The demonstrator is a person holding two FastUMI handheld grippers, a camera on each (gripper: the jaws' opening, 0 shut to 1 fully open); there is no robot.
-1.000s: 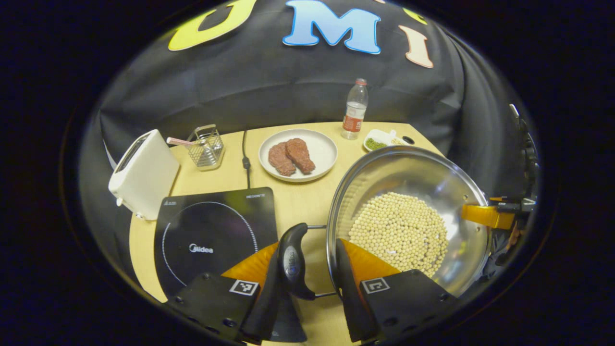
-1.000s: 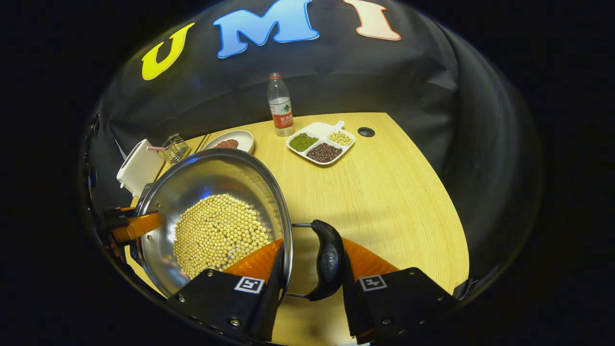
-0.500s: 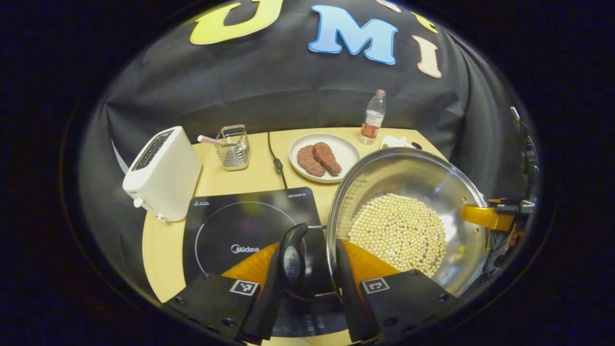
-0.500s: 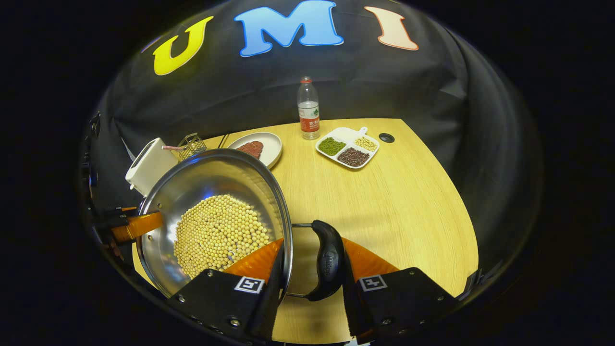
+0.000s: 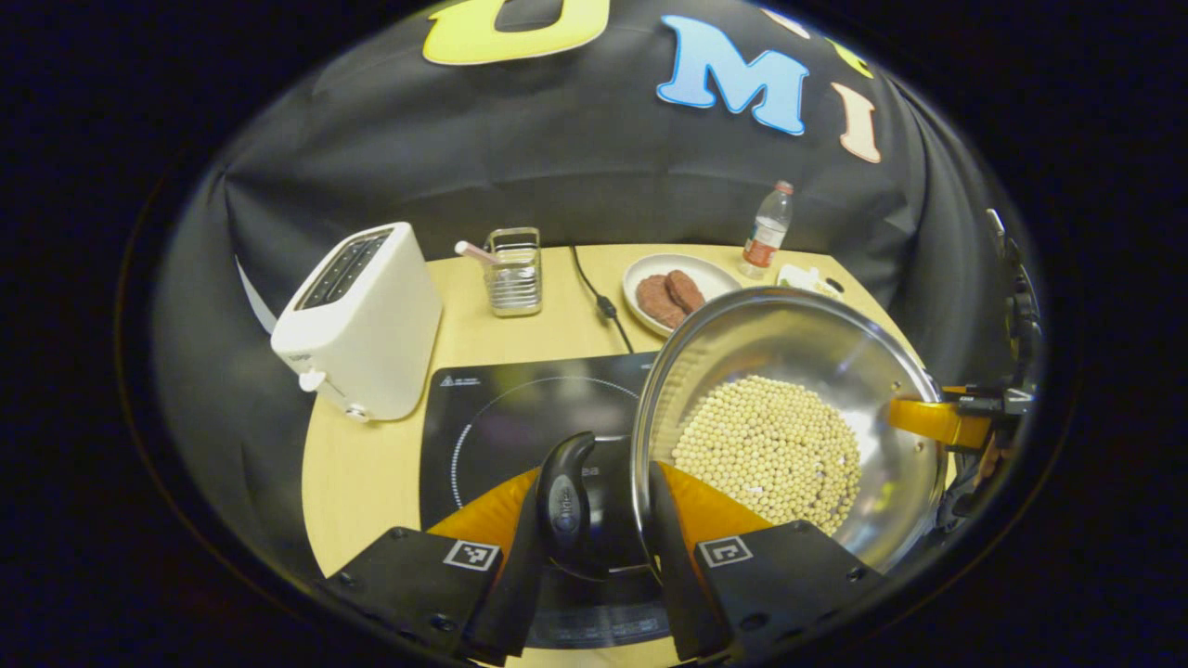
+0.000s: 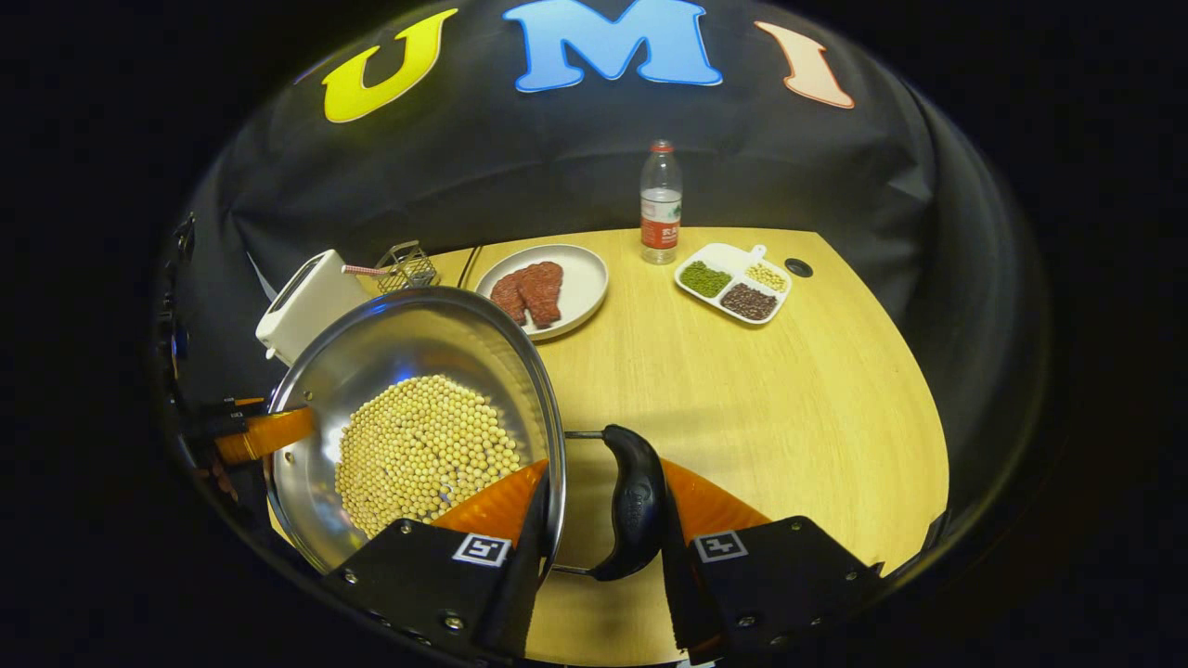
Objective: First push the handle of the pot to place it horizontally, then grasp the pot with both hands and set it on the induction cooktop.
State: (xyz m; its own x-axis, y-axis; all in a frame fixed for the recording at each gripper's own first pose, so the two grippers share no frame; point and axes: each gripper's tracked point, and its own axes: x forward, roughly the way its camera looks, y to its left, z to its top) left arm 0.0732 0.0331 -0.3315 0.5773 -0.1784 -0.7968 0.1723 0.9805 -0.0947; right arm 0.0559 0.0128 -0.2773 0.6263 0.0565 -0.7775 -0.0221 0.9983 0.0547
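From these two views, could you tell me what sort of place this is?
Probably a mock kitchen set up in a cloth-walled recording booth: a wooden table carries an induction cooktop, a toaster and a plate of meat.

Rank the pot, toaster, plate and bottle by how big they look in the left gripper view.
1. Pot, largest, though it is nearest the camera, which inflates it.
2. Toaster.
3. Plate, partly hidden behind the pot's rim.
4. Bottle, smallest; it stands farthest back, so its real size is unsure.
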